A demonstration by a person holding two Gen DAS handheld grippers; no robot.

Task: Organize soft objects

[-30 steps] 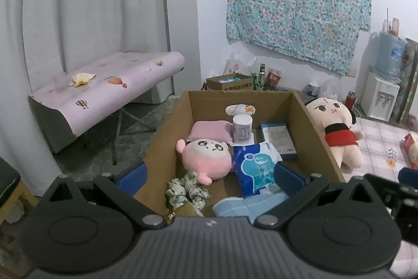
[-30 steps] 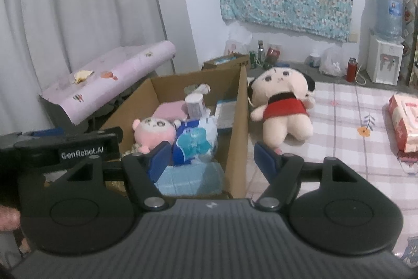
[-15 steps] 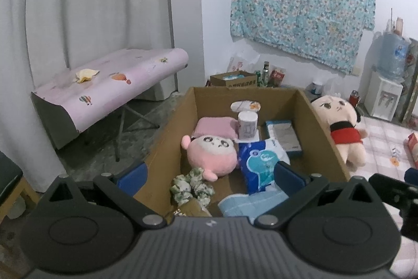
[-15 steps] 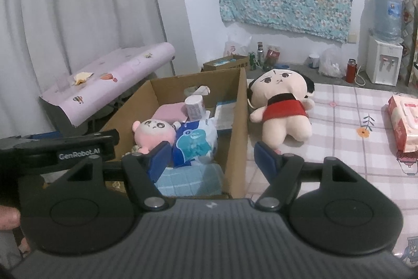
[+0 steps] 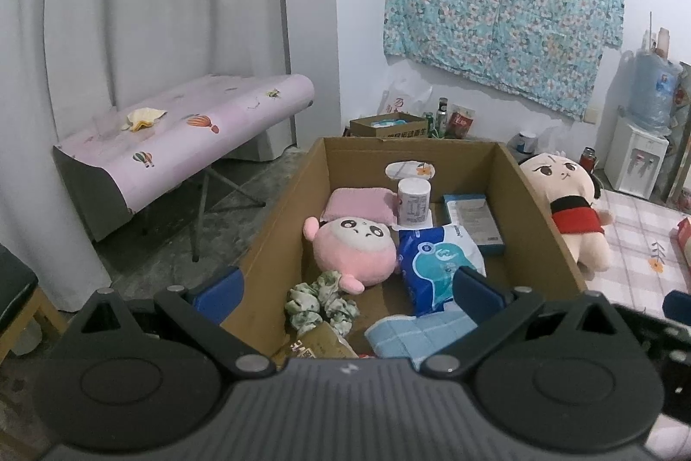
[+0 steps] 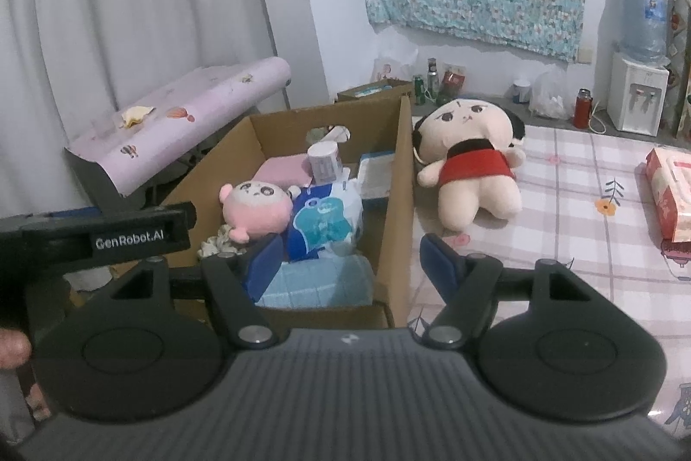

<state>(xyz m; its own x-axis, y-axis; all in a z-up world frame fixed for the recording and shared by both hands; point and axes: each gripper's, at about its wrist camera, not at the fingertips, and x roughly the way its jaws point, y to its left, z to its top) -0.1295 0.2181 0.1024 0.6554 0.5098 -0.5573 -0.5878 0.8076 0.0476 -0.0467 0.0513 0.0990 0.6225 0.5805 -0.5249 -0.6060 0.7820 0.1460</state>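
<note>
Left tongs [image 5: 347, 286] and right tongs [image 6: 350, 260] gape empty; the left one's side reads "GenRobot.AI".

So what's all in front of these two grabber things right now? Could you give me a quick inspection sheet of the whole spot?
Surface: pink checked cloth with flower prints, bare in the middle.
Job's things: open brown cardboard box holding a round pink plush, flat pink cushion, blue-and-white soft pack, light blue quilted cloth, green floral scrunchie. Big-headed doll in red top lies outside, beside the box.
Clutter: white paper roll and flat blue box inside the box; red-and-white packet on the cloth.
Grippers: left gripper and right gripper both open, empty.
Cables: nothing seen.
Surroundings: grey curtain, floral wall cloth, pink folding table, water dispenser.
</note>
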